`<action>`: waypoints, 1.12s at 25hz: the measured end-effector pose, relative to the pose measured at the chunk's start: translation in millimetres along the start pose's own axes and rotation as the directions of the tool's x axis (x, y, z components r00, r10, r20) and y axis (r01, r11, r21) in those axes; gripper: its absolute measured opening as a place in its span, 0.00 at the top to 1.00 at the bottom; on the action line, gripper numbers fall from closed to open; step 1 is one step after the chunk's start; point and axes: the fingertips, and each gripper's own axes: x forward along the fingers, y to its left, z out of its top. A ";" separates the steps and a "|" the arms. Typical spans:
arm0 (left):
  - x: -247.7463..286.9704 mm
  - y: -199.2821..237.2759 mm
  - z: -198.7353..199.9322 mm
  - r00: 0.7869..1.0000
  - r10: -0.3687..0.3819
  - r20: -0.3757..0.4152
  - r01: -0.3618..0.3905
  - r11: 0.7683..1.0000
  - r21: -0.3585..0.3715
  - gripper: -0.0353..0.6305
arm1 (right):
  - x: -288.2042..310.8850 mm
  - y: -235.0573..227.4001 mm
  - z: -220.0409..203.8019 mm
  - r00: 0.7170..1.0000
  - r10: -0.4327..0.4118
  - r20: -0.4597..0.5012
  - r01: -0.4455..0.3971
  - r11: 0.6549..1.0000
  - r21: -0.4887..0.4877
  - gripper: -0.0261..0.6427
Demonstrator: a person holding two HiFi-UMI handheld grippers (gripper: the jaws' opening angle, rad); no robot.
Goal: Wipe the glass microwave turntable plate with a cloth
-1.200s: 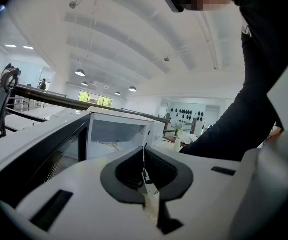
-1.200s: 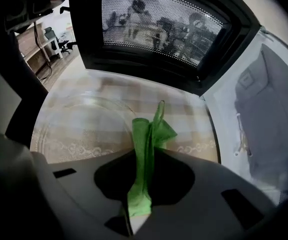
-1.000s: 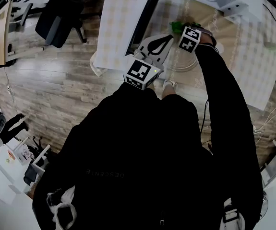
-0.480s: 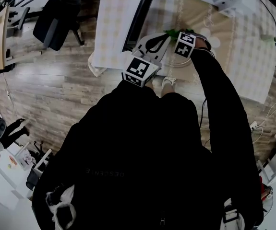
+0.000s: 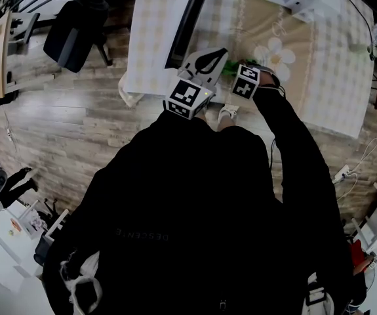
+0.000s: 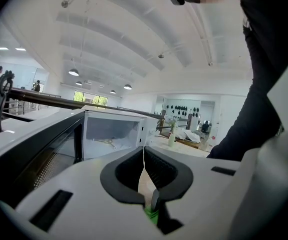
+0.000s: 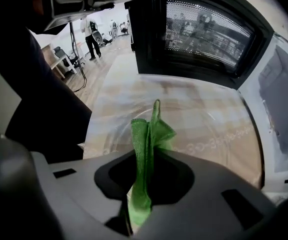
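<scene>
My right gripper (image 7: 150, 156) is shut on a folded green cloth (image 7: 151, 131) that sticks up out of its jaws. Just beyond the cloth is the clear glass turntable plate (image 7: 211, 129), lifted off the table, its rim curving round the cloth. The left gripper (image 6: 144, 151) is shut on the plate's edge, a thin line (image 6: 144, 166) between its pads. From the head view both grippers sit close together at the table's near edge: the left gripper (image 5: 208, 54) points away from me, and the right gripper (image 5: 236, 72) is beside it with the cloth (image 5: 231, 66).
The white microwave (image 6: 108, 134) stands open, with its dark door (image 5: 185, 25) swung out to the left over the checked tablecloth (image 5: 332, 64). A black office chair (image 5: 70, 28) stands on the wooden floor at the left. My black sleeves hide the table's near edge.
Both grippers have drawn back from the microwave toward me and the table's near edge. The right gripper with the cloth has closed in on the left one.
</scene>
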 end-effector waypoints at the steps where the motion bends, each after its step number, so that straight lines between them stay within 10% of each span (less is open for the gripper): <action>1: -0.5 -0.6 -0.1 1.000 -0.001 0.000 0.001 1.000 0.000 0.91 | 0.4 4.8 0.2 1.000 0.005 0.001 -0.005 1.000 0.001 0.86; 28: -0.1 -15.6 -8.9 1.000 -0.026 -0.010 0.026 1.000 0.002 0.91 | -1.9 93.6 1.3 0.984 0.162 0.070 -0.170 0.978 0.124 0.87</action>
